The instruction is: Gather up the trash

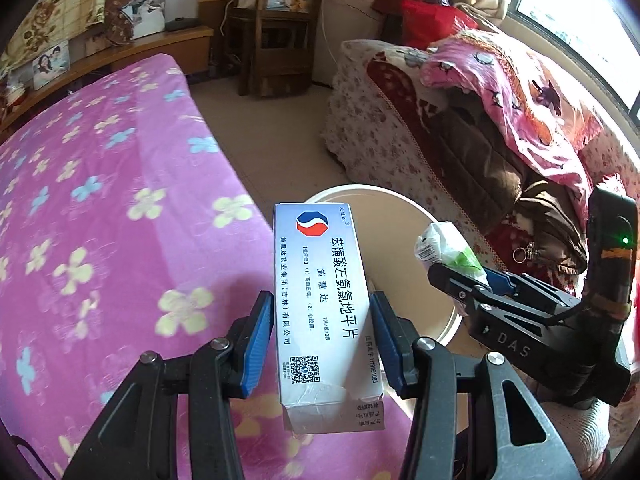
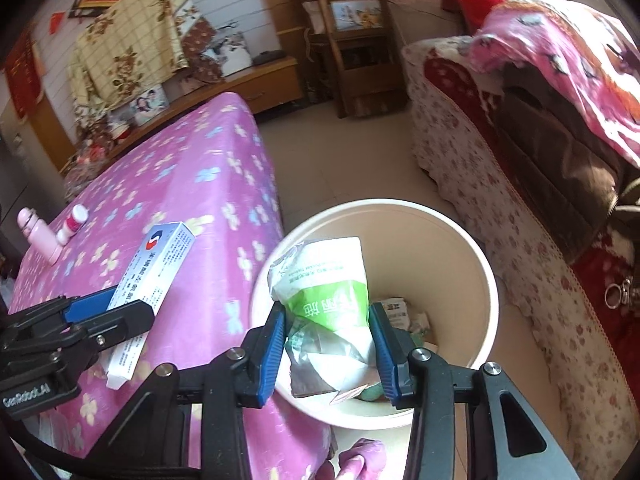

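My left gripper (image 1: 320, 336) is shut on a white and blue medicine box (image 1: 322, 312) and holds it over the bed's edge, beside the cream trash bucket (image 1: 404, 208). It also shows in the right wrist view (image 2: 156, 276). My right gripper (image 2: 328, 336) is shut on a crumpled white and green plastic wrapper (image 2: 328, 288) and holds it above the bucket (image 2: 490, 280). The wrapper also shows in the left wrist view (image 1: 444, 248). Some trash (image 2: 400, 312) lies at the bucket's bottom.
A bed with a pink flowered cover (image 1: 100, 200) is on the left. A pink bottle (image 2: 40, 236) and a small white and red bottle (image 2: 72, 224) lie on it. A sofa with blankets (image 1: 500, 128) stands on the right. A wooden shelf (image 1: 276, 28) is at the back.
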The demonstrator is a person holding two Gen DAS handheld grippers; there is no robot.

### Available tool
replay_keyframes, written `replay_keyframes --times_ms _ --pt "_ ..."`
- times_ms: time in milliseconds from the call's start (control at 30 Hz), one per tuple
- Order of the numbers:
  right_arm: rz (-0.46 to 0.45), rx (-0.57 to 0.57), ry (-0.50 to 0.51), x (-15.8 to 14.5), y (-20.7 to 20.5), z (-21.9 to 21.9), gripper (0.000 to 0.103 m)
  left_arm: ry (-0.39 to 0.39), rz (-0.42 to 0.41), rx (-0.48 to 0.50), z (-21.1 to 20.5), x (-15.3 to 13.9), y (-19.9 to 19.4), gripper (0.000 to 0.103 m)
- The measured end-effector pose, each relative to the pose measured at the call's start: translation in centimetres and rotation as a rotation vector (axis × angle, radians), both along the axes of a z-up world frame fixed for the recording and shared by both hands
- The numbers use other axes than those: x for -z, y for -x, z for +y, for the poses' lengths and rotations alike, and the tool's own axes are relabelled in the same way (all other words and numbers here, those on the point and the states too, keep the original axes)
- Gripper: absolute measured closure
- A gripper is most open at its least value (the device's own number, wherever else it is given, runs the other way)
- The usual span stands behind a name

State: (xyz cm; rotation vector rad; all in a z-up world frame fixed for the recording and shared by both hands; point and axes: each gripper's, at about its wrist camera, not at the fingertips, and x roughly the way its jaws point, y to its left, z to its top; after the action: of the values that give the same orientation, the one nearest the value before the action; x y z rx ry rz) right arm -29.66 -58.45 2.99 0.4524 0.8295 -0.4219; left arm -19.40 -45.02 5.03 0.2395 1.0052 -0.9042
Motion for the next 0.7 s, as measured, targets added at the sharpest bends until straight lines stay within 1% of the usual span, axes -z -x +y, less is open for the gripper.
replay_keyframes --times_ms 200,267,300,333,500,600,700 --pt "0.010 0.053 -0.025 1.2 0.2 -1.6 0.053 0.019 0.017 0.013 -1.3 0.7 -0.2 0.051" --pt "0.007 0.069 -0.027 1.4 0.3 -1.9 0.049 0.027 0.023 0.021 -1.4 0.9 -0.3 0.044" --pt "0.005 0.076 -0.029 1.5 0.4 -2.0 0.045 0.032 0.029 0.026 -1.4 0.9 -0.3 0.039" --pt "0.000 0.084 -0.035 1.5 0.5 -2.1 0.042 0.038 0.035 0.027 -1.3 1.0 -0.3 0.037" --pt "-0.017 0.109 -0.076 1.8 0.9 -2.6 0.040 0.036 0.015 0.014 -0.7 0.9 -0.2 0.034" --pt "-0.020 0.107 -0.073 1.7 0.9 -2.4 0.040 0.036 -0.005 0.002 -0.2 0.8 -0.2 0.032" --pt "-0.029 0.098 -0.062 1.2 1.0 -1.8 0.040 0.031 -0.039 -0.016 0.5 0.5 -0.1 0.032"
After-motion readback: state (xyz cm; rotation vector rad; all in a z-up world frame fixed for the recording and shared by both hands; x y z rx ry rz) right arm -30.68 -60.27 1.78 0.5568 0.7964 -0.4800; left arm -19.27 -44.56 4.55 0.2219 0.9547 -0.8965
